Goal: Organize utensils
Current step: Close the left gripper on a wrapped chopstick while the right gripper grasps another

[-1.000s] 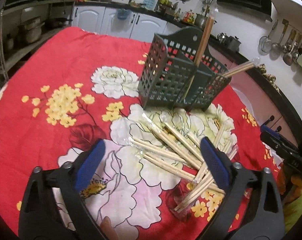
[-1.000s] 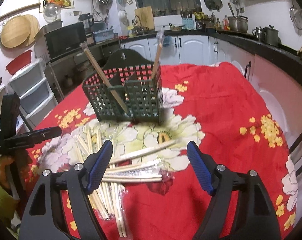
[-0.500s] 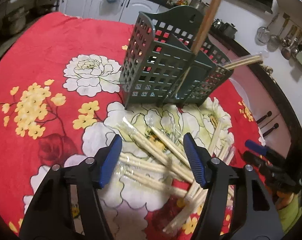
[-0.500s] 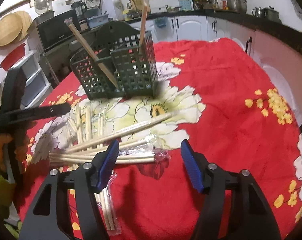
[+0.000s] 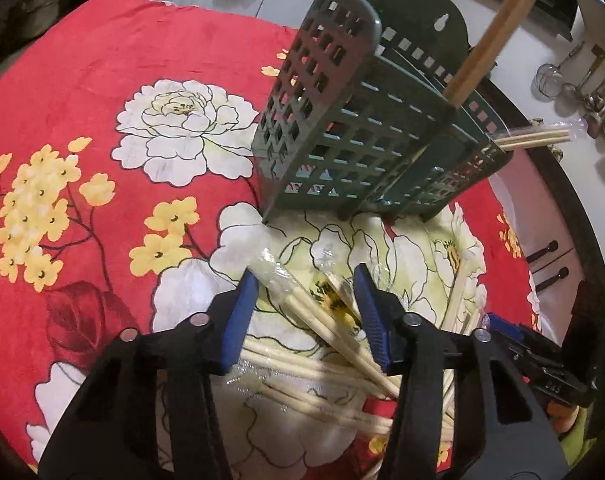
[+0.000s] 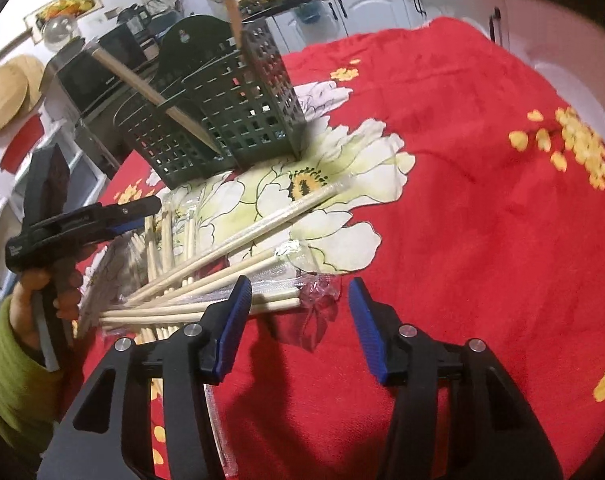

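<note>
The left gripper [image 5: 306, 312] hangs low over the pile of pale wooden chopsticks in clear plastic sleeves [image 5: 322, 340], its blue-padded jaws parted wide with 2 of the wrapped pairs lying between them, not yet pinched. I judge it is lined up that way to take 1 sleeve by its upper end, so the sticks come up together rather than one by one.

The right gripper [image 6: 298, 320] sits at the other side of the pile, also wide apart and holding nothing; its left pad is just beside the sleeve ends, while the space between its pads is mostly over bare red floral tablecloth [image 6: 462, 200].

Behind the pile stands the dark green perforated plastic utensil caddy [image 5: 366, 140], divided into compartments, with 2 wrapped pairs [image 5: 482, 52] already leaning out of it. Most chopsticks remain on the cloth, fanned and crossing each other, so lifting 1 may drag its neighbours along.
</note>
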Motion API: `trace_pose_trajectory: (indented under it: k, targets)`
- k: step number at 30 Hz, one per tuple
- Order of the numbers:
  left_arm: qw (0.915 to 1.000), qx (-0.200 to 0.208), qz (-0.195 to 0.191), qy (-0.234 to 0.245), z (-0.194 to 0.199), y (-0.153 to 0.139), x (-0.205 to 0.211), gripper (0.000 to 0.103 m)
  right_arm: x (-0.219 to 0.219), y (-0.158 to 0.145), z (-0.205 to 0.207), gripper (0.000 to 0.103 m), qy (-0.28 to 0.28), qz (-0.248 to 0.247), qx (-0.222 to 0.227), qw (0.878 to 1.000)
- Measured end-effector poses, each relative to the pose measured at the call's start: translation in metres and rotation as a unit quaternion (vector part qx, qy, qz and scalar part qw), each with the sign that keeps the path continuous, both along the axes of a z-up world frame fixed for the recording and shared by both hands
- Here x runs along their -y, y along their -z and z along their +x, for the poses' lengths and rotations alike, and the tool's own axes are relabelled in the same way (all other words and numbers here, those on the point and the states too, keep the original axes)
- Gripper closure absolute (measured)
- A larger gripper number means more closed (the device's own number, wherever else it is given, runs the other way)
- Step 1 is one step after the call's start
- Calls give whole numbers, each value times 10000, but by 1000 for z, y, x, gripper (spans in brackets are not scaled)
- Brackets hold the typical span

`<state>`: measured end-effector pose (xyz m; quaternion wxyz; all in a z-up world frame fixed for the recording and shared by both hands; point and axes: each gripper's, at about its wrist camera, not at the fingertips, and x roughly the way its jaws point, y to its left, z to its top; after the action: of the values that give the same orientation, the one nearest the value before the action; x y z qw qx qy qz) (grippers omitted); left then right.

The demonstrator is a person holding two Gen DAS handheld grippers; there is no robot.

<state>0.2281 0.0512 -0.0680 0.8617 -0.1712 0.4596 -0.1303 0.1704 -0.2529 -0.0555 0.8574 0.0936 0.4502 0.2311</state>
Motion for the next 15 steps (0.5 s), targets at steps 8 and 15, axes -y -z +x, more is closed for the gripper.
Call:
trace_pose_trajectory:
  k: [8, 15]
  targets:
    - [9999, 8, 13, -126, 4, 3, -8, 81, 1, 0, 1, 92, 15, -40, 35, 10000]
    - [9999, -17, 43, -115, 8, 4, -7, 86, 0, -9, -8, 99, 7, -141, 321, 9994]
